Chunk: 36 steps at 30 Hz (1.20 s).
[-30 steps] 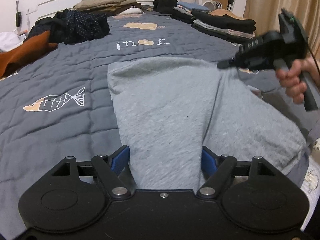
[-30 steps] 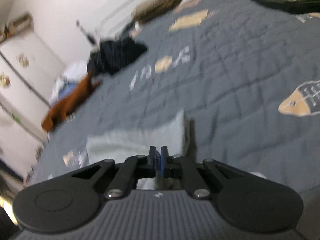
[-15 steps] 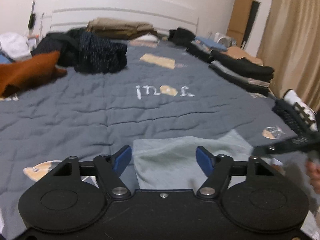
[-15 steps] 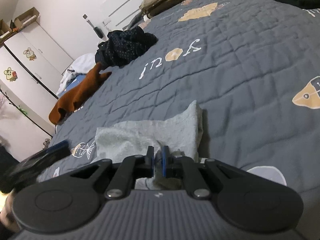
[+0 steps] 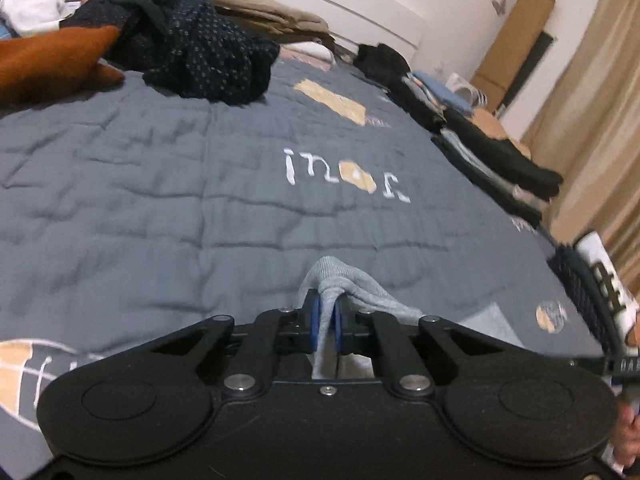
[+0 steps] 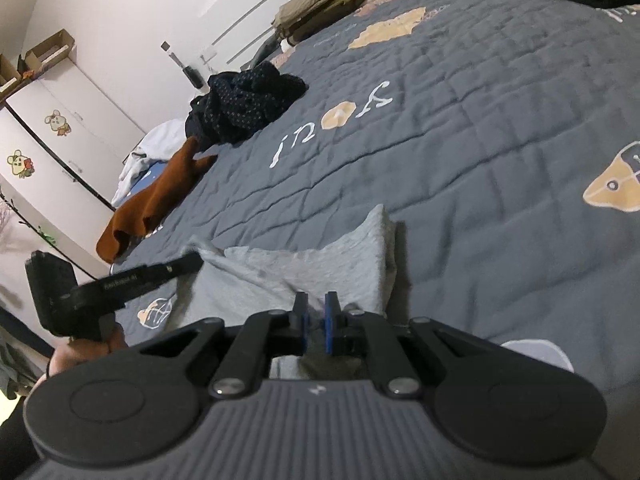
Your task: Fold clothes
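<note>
A light grey garment point(image 6: 304, 276) lies partly folded on the grey quilted bed point(image 6: 480, 128). My left gripper point(image 5: 325, 320) is shut on a bunched edge of the grey garment point(image 5: 340, 284), which sticks up between the blue pads. The left gripper also shows in the right wrist view point(image 6: 120, 284), at the garment's left side. My right gripper point(image 6: 315, 322) hovers over the garment's near edge with its jaws a narrow gap apart and nothing between them. It also shows at the right edge of the left wrist view point(image 5: 592, 308).
A dark dotted garment point(image 5: 200, 56) and an orange one point(image 5: 48, 60) lie heaped at the bed's far left. Folded dark clothes point(image 5: 492, 156) are stacked along the right edge. Beige folded items point(image 5: 264, 16) sit by the headboard. A white wardrobe point(image 6: 52, 128) stands beside the bed.
My left gripper has shut on the grey garment's edge; it was wide open before. My right gripper's jaws have parted slightly. The garment now lies more bunched and folded.
</note>
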Available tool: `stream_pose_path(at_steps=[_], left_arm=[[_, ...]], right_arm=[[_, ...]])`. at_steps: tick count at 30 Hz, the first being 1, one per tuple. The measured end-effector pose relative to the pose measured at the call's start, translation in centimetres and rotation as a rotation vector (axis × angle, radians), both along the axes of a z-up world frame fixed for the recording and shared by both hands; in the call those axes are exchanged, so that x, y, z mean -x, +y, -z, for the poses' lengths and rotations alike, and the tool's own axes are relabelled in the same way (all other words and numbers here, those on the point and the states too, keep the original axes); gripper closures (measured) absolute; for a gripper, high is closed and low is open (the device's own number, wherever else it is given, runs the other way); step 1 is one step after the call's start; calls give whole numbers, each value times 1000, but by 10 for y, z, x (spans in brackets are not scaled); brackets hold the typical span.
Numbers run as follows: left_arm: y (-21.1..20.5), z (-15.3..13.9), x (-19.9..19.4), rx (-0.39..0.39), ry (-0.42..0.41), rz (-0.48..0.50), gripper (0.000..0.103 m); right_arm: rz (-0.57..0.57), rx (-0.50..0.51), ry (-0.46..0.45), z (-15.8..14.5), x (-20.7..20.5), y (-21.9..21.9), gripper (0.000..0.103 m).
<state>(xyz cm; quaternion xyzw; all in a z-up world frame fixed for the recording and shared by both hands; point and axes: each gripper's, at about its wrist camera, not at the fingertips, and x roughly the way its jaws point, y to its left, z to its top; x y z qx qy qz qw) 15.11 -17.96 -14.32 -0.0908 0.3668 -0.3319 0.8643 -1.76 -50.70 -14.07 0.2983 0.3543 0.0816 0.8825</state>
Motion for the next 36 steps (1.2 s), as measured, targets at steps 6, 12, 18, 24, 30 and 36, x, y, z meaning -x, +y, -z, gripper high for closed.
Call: stream_pose_path(at_steps=[6, 12, 18, 24, 30, 36], left_arm=[[-8, -2, 8, -88, -3, -21, 76], [22, -42, 61, -59, -87, -68, 53], [39, -69, 137, -43, -115, -36, 42], [54, -63, 196, -66, -128, -55, 36], [49, -51, 231, -142, -176, 0, 35], [51, -37, 244, -191, -173, -11, 35]], right_arm=[[-19, 36, 26, -4, -1, 2, 96], [-9, 59, 10, -30, 19, 3, 84], [30, 74, 1, -51, 62, 19, 67], [91, 61, 16, -47, 123, 46, 66], [191, 48, 3, -38, 176, 64, 64], [235, -32, -15, -26, 201, 72, 63]])
